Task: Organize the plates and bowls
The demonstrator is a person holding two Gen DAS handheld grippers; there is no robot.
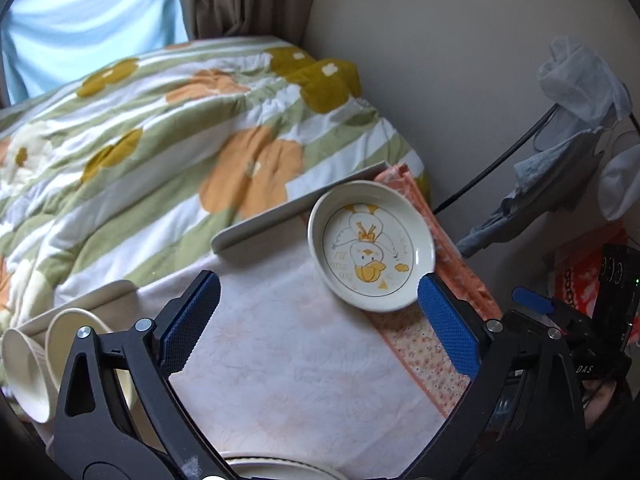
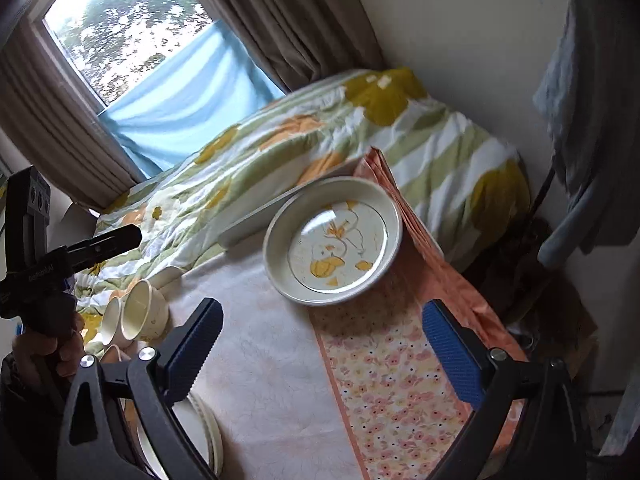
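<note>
Both grippers — left gripper [image 1: 318, 324], right gripper [image 2: 322, 350] — gape empty; next, I judge, comes grasping the shallow cream ceramic duck-printed plate [image 1: 370, 246].

Duck-print plate [image 1: 370, 246] flat on tablecloth; cream bowls [image 2: 142, 314] tipped sideways

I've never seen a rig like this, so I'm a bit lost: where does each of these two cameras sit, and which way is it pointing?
Left wrist: on the left gripper, facing down over the table at the duck plate; its open blue fingers show, the right gripper at the right edge.
Right wrist: on the right gripper, facing likewise; its open fingers show, and the hand holding the left gripper.
Shared: duck plate, cream bowls, floral quilt.
</note>
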